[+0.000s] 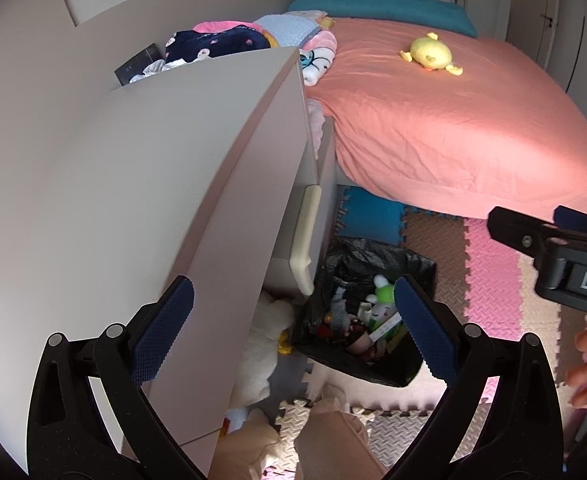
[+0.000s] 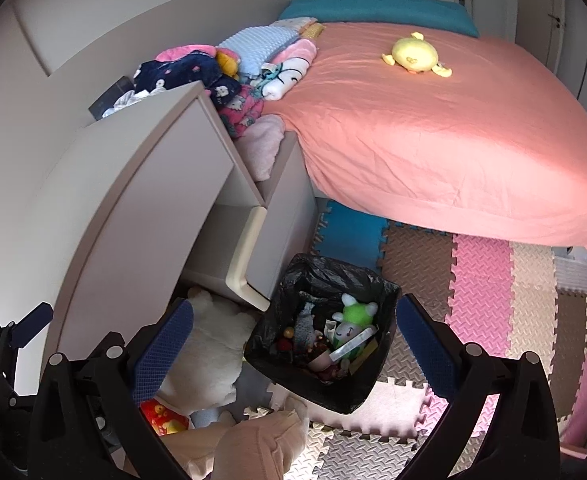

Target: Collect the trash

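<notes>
Both the left gripper and right gripper hang empty, jaws apart, above the black-lined square bin at lower centre of frame; the next piece should be released squarely inside its rim.

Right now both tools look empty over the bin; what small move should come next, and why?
Probably swing the right tool left toward the red packet on the floor beside the black-lined bin: both tools stand open, holding nothing, and it looks like trash, though that is uncertain.

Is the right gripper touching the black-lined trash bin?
Apart. The right wrist view shows the right gripper open and empty above the trash bin.
</notes>
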Motion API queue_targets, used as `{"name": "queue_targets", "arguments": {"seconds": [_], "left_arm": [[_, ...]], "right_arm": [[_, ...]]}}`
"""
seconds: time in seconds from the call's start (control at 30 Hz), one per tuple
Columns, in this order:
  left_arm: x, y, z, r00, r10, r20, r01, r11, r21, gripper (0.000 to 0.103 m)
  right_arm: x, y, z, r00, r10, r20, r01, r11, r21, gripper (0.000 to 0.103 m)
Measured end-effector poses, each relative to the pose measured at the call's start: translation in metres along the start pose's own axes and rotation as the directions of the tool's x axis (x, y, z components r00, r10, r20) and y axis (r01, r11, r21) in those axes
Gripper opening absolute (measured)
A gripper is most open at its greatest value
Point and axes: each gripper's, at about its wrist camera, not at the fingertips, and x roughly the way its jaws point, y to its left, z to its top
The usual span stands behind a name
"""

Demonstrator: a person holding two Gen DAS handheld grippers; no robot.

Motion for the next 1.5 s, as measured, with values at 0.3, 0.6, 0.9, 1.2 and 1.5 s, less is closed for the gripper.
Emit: {"name": "queue_targets", "arguments": {"seconds": [0.3, 0.6, 0.9, 1.2, 1.5], "left_arm": [[-0.045, 0.066, -0.013, 0.998, -0.003, 0.057, 0.007, 0.997, -0.082, 0.097], [-0.078, 0.150, -0.052, 0.995, 0.068, 0.067, -0.052, 0.975, -0.218, 0.097], [-0.112, 0.237, -0.110, 0.990, 0.135, 0.050, -0.109, 0.929, -0.353, 0.097], [-0.146, 0.328, -0.187, 0.967, 0.253, 0.004, -0.221, 0.852, -0.474, 0.097], [-0.147, 0.399, -0.262, 0.947, 0.311, -0.074, -0.300, 0.784, -0.543, 0.097]], "right_arm": [[-0.021, 0.062, -0.005, 0.999, 0.035, 0.019, -0.033, 0.996, -0.089, 0.101], [-0.035, 0.144, -0.019, 0.992, 0.124, 0.010, -0.119, 0.971, -0.205, 0.101], [-0.050, 0.250, -0.060, 0.982, 0.190, -0.011, -0.179, 0.904, -0.387, 0.101], [-0.054, 0.353, -0.113, 0.963, 0.259, -0.072, -0.255, 0.799, -0.544, 0.101], [-0.039, 0.433, -0.170, 0.956, 0.270, -0.117, -0.284, 0.741, -0.609, 0.101]]}}
